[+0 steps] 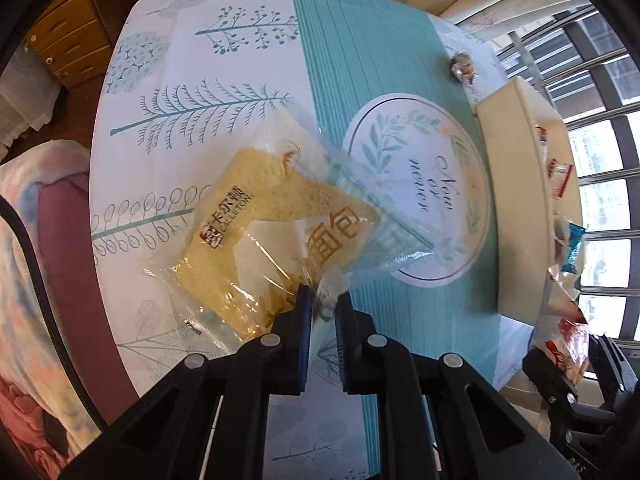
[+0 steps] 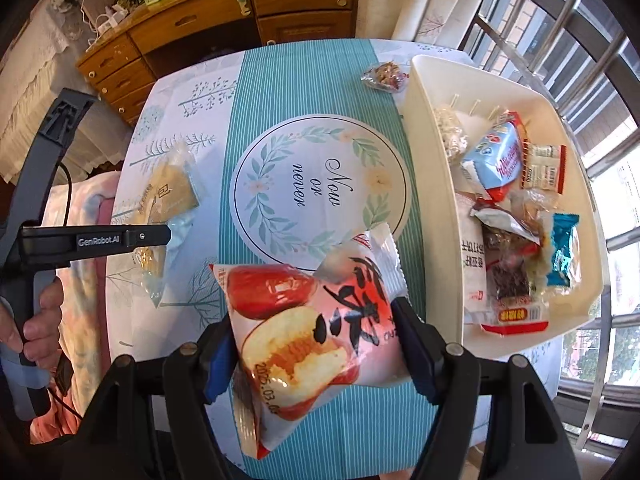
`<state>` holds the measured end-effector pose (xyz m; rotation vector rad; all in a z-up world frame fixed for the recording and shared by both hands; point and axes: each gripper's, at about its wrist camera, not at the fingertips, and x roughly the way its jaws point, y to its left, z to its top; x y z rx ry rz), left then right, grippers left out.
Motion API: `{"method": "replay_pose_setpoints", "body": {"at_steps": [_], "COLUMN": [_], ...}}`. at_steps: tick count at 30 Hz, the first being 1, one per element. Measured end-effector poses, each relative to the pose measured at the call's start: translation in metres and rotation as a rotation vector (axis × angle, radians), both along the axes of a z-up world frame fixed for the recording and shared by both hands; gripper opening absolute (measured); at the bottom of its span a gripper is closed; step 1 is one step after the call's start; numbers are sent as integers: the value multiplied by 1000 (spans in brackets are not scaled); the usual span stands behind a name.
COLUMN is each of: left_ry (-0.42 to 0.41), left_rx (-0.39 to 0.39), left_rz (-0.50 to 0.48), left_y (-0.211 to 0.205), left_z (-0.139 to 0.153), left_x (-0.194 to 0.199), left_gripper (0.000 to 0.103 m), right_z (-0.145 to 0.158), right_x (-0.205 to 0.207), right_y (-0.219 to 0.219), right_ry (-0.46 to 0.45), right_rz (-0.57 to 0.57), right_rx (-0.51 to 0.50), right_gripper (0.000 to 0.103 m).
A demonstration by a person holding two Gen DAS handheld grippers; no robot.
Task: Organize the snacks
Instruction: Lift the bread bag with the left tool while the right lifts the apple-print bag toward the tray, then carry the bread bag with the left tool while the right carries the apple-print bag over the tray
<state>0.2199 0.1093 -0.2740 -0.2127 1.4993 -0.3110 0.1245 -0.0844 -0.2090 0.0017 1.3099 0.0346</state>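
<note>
Teal stripes run down the middle of the cloth (image 2: pixel 320 92) on the counter, with white sides that have drawn trees on them. A round picture with leaves (image 2: pixel 320 192) says "Now or never". Behind the counter is a brown wooden dresser (image 2: pixel 224 20), and a window with metal bars (image 2: pixel 560 40) is on the right. The left tongs (image 1: pixel 323 304) are pinched tight on the clear edge of a bread pack (image 1: pixel 280 216), which hangs just above the cloth; it says "CALLETON" in gold. The right tongs (image 2: pixel 316 340) hold a pink and white date cake bag (image 2: pixel 316 320) by its two sides. It shows a date that starts "2025.03". A cream bin (image 2: pixel 424 160) full of snacks stands on the right, and one small nut pack (image 2: pixel 384 76) lies beside it.
</note>
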Motion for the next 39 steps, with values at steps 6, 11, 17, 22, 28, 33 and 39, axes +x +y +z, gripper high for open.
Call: {"method": "replay_pose_setpoints", "body": {"at_steps": [6, 11, 17, 22, 28, 33, 39], "left_ry": [-50, -98, -102, -75, -16, 33, 68], "left_rx": [-90, -144, -49, 29, 125, 155, 200], "left_rz": [3, 22, 29, -7, -114, -200, -266], "left_y": [3, 6, 3, -2, -15, -22, -28], "left_z": [22, 48, 50, 37, 6, -18, -39], "left_x": [-13, -23, -26, -25, -18, -13, -7], "left_gripper": [6, 6, 21, 67, 86, 96, 102], "right_z": [0, 0, 6, 12, 14, 10, 3], "right_x": [-9, -12, -14, -17, -24, -30, -33], "right_y": [-9, -19, -34, -48, -62, -63, -55], "right_ry": [2, 3, -14, -24, -27, -13, 9], "right_rz": [-16, -9, 3, 0, -65, -117, -135], "right_rx": [24, 38, 63, 60, 52, 43, 46], "right_gripper": [71, 71, 71, 71, 72, 72, 72]}}
